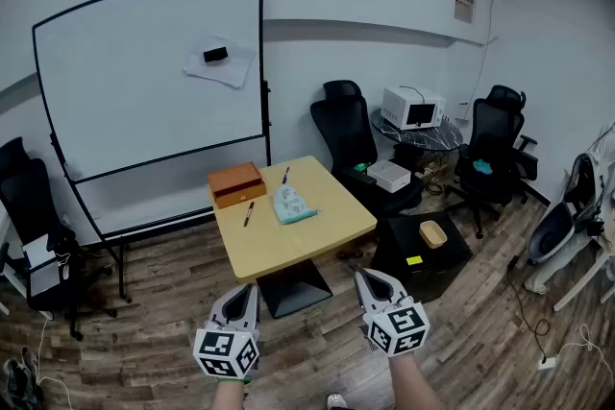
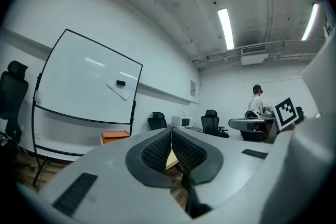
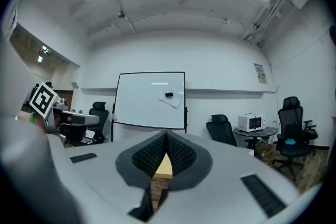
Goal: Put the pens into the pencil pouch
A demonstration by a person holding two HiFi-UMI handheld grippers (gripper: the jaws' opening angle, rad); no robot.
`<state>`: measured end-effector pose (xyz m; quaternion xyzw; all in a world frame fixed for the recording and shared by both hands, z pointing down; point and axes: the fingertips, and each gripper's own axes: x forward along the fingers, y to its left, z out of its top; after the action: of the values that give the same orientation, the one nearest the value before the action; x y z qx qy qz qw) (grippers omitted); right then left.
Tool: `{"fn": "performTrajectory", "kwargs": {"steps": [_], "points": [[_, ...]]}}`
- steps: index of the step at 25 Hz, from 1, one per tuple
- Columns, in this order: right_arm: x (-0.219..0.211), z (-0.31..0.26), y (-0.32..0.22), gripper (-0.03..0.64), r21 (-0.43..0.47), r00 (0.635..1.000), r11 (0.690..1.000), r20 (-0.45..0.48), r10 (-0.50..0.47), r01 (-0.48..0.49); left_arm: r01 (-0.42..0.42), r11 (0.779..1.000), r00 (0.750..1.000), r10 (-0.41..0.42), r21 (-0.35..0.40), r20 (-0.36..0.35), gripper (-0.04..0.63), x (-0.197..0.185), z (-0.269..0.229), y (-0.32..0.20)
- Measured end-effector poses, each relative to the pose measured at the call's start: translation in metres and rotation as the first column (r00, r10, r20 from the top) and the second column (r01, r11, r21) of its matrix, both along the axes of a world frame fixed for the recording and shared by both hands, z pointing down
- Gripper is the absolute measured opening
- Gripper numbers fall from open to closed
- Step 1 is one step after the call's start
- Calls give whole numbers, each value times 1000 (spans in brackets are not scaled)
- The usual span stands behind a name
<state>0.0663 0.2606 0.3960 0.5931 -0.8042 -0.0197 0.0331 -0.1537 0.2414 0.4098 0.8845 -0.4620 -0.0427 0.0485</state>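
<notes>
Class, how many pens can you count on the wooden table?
2. One pen lies in front of the orange box; the other pen lies beyond the pencil pouch. Others may be hidden inside.

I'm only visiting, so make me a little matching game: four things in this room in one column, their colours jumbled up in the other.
Things:
1. box
2. pouch
3. microwave
4. eraser

Colours:
a. black
b. pale blue
c. white
d. orange

Pairs: 1-d; 2-b; 3-c; 4-a
</notes>
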Motion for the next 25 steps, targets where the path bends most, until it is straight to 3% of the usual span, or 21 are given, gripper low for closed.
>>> {"fn": "performTrajectory", "kwargs": {"steps": [22, 25], "points": [[4, 8, -6, 0, -15, 1000, 1000, -5, 0, 0, -26, 1000, 999, 26, 1, 24, 15, 14, 3, -4], [3, 7, -6, 45, -10, 1000, 1000, -1, -14, 14, -48, 999, 999, 47, 11, 25, 17, 17, 2, -2]]}}
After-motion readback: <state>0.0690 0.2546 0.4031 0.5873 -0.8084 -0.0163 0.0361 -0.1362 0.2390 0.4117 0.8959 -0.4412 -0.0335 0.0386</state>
